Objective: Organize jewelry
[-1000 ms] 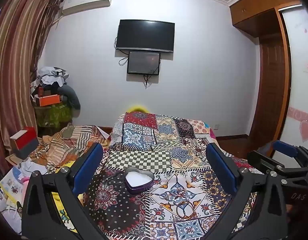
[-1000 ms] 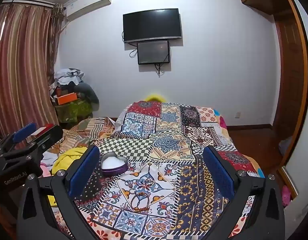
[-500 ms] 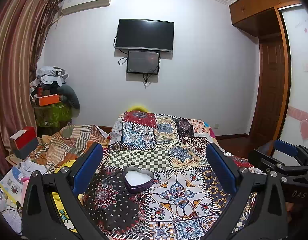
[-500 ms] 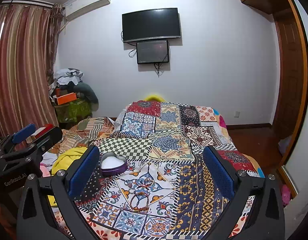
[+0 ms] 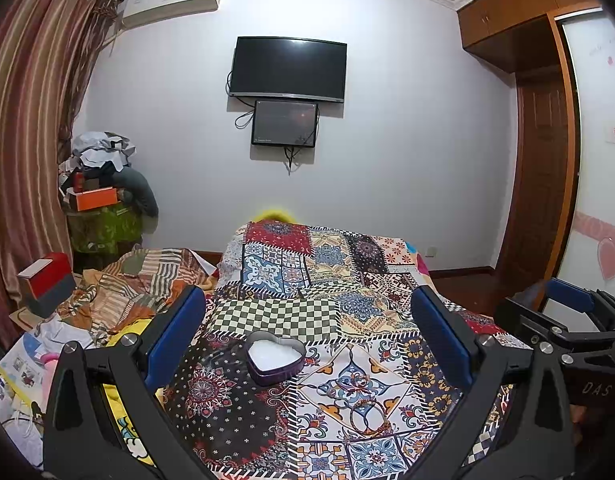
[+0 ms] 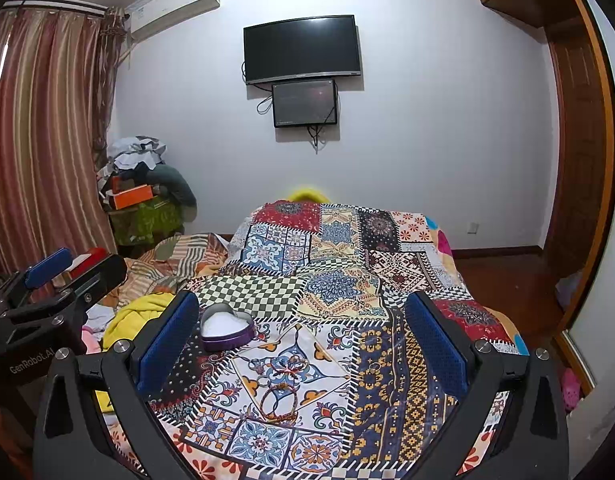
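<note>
A purple heart-shaped tin [image 5: 274, 360] with a white lining sits open on the patterned bedspread [image 5: 307, 304]; it also shows in the right wrist view [image 6: 226, 327]. A brown braided bracelet [image 5: 367, 416] lies on the spread nearer to me, right of the tin, also in the right wrist view [image 6: 278, 400]. A thin red string bracelet [image 6: 291, 369] and a small ring [image 6: 373, 368] lie close by. My left gripper [image 5: 307, 344] is open and empty above the tin. My right gripper [image 6: 301, 344] is open and empty above the bracelets.
A heap of striped bedding [image 5: 139, 280] and yellow cloth [image 6: 135, 316] lies left of the bed. A red and grey box [image 5: 47, 284] and piled clutter [image 5: 103, 200] stand by the curtain. A wooden wardrobe [image 5: 547, 200] lines the right wall.
Both grippers have barely shifted; the view has drifted slightly. Nothing on the bed has moved.
</note>
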`<move>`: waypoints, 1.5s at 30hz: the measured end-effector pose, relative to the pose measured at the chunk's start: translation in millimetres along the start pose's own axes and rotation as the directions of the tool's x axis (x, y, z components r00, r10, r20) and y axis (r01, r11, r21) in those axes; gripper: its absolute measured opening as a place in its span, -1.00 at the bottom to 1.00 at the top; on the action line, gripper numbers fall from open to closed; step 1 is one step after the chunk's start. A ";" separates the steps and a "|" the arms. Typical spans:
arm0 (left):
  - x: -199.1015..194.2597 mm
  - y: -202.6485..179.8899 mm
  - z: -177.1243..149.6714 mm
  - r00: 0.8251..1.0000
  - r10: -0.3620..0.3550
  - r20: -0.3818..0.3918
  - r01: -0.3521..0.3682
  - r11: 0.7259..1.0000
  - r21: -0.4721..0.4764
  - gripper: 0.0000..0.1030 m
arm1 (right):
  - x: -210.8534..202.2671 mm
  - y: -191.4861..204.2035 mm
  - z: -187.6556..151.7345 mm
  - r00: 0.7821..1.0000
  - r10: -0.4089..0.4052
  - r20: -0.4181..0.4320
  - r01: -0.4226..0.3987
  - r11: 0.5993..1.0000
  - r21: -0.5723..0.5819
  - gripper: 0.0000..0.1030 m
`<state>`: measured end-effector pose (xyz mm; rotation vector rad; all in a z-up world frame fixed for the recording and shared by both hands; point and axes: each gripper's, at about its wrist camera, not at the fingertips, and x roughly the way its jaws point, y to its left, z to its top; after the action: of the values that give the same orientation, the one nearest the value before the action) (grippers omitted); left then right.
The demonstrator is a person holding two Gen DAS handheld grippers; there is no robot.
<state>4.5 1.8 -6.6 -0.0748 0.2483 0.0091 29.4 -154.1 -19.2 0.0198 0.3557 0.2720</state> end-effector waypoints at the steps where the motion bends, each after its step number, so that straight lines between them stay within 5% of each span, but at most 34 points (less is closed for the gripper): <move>1: 0.1 -0.4 -0.4 1.000 0.000 -0.001 0.000 1.000 0.000 1.00 | -0.1 0.2 0.1 1.000 0.000 0.000 0.000 1.000 0.000 0.99; 45: 6.0 3.0 1.9 0.999 -0.004 -0.032 0.004 1.000 -0.005 1.00 | 9.2 -6.9 -4.4 0.999 -0.025 -0.032 0.025 1.000 0.015 0.99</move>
<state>10.7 4.9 -6.5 -0.0806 0.2797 0.0047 37.9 -158.5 -27.0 0.0259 0.3895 0.2451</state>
